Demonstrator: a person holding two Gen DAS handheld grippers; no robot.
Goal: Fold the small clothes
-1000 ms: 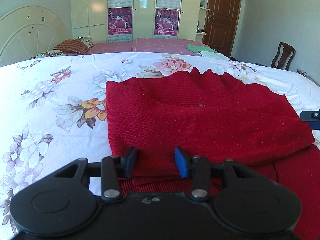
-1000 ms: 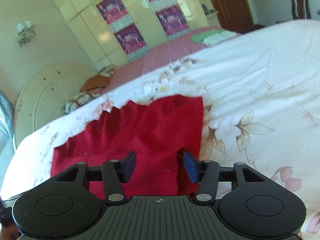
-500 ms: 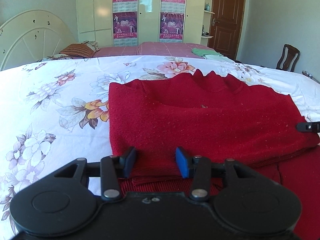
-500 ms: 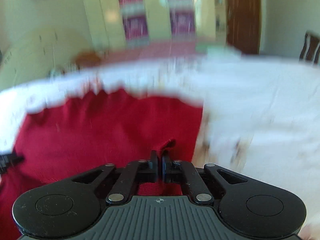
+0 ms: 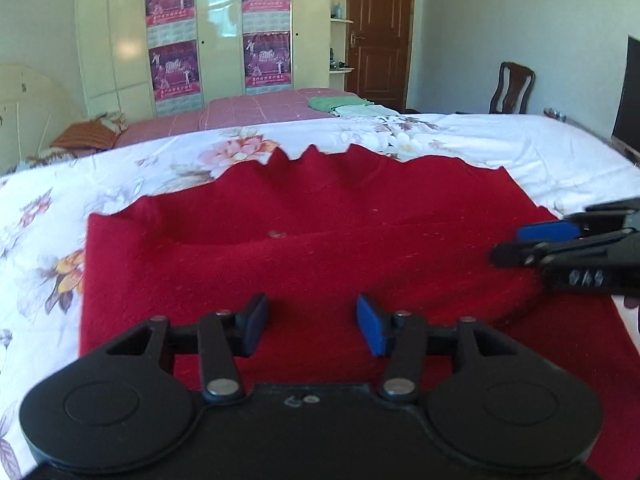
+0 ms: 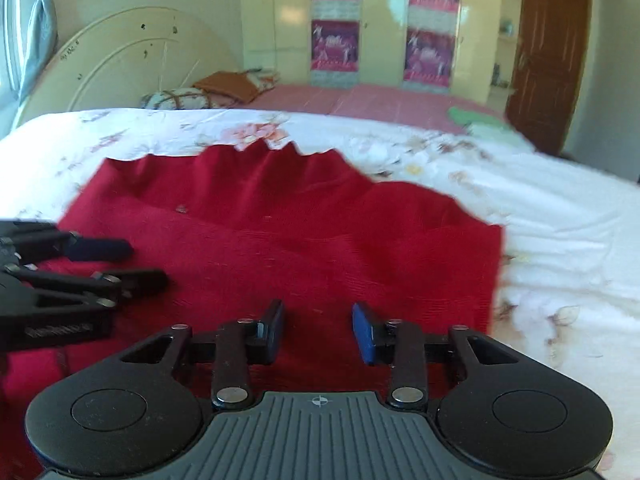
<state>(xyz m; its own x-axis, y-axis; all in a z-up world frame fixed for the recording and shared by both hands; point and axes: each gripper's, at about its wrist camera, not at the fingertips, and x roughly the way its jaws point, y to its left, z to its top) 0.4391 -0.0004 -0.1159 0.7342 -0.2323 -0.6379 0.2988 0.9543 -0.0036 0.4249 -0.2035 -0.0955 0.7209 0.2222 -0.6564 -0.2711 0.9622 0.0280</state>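
Jaws of both grippers opening, empty, over the red sweater (image 5: 320,248) lying crosswise, neckline away.

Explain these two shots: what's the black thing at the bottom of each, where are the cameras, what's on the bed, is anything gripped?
No robot arm here: a person carries a two-finger gripper in each hand, each with a fisheye camera looking along its fingers. The black body at the bottom is that gripper. One view shows the left gripper, the other the right gripper; each also appears at the other's edge. A partly folded red sweater lies on a floral bedsheet. Both sets of jaws are opening above the cloth, nothing held.
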